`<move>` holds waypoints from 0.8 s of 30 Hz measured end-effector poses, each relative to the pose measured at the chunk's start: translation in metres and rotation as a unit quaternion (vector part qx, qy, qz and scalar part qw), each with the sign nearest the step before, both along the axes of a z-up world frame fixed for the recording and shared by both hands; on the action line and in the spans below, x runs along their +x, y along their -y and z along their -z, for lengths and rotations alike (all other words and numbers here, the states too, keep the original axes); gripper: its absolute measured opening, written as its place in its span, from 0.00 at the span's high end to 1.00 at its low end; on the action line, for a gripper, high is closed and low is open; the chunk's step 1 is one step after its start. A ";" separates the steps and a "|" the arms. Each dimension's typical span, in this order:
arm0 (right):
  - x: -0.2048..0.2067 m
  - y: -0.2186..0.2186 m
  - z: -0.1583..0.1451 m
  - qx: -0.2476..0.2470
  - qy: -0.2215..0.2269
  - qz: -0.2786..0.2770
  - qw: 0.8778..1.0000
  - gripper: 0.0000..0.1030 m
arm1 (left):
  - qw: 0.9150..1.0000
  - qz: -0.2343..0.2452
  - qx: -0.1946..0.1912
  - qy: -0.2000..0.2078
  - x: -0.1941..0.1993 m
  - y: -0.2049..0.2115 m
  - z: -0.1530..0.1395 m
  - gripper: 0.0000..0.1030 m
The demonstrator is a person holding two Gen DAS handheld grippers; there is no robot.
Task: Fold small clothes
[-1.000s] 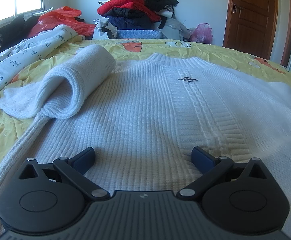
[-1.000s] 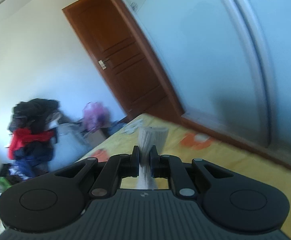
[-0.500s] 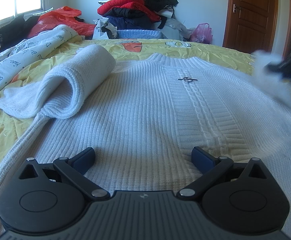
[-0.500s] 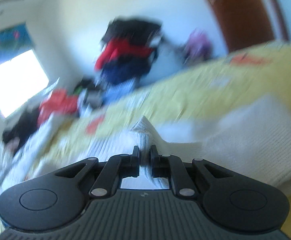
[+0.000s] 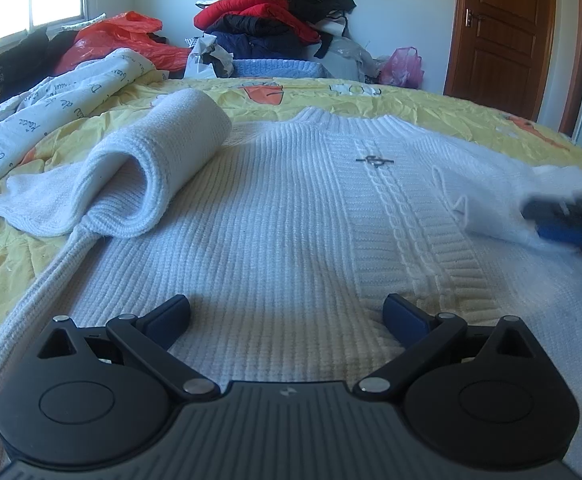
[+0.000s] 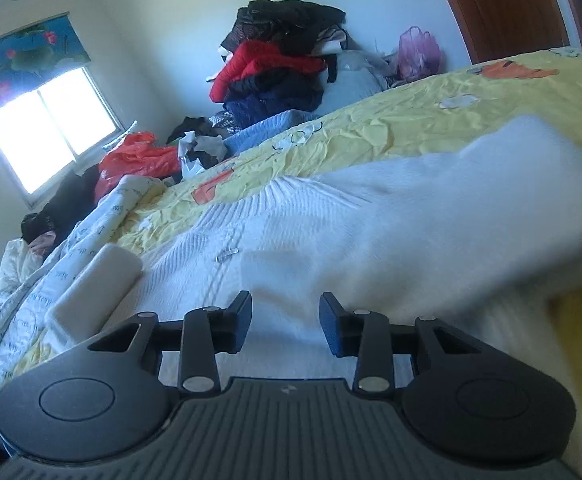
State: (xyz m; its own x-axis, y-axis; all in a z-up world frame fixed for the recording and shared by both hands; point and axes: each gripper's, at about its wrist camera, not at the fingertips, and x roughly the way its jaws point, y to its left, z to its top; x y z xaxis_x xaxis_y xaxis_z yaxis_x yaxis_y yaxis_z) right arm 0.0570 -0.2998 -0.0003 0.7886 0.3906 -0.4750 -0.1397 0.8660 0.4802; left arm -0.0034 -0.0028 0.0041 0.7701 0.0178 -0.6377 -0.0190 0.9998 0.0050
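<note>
A white knit sweater [image 5: 291,208] lies face up on the yellow bedspread [image 5: 431,100]. Its left sleeve [image 5: 159,172] is folded back in a loose roll beside the body. My left gripper [image 5: 287,316] hovers low over the hem, jaws wide open with nothing between them. At the right edge, blurred, my right gripper [image 5: 559,224] sits at the other sleeve [image 5: 491,208], which is drawn in over the sweater's right side. In the right wrist view the right gripper [image 6: 287,316] is opening; only the sweater body [image 6: 275,256] shows in the gap, and the sleeve [image 6: 471,208] lies just to the right.
A heap of red and dark clothes [image 5: 275,16] rises behind the bed, with a red plastic bag [image 5: 119,36] and a pink bag [image 5: 403,66] nearby. A white printed quilt [image 5: 51,108] is bunched along the bed's left. A wooden door [image 5: 503,32] stands at the right.
The right gripper swung from facing the door and wardrobe to over the sweater, bringing the right sleeve inward, and its jaws have parted off the sleeve. The left gripper has not moved.
</note>
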 end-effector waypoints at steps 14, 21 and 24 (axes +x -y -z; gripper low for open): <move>-0.035 0.028 0.017 0.063 -0.017 -0.001 0.998 0.51 | 0.906 0.053 -0.395 -0.144 0.115 0.046 -0.002 0.00; -0.037 0.030 0.017 0.085 -0.016 -0.007 0.996 0.44 | 0.931 0.050 -0.331 -0.148 0.136 0.082 0.003 0.73; -0.037 0.029 0.017 0.089 -0.015 -0.007 0.996 0.44 | 0.955 0.063 -0.253 -0.145 0.142 0.096 -0.001 0.83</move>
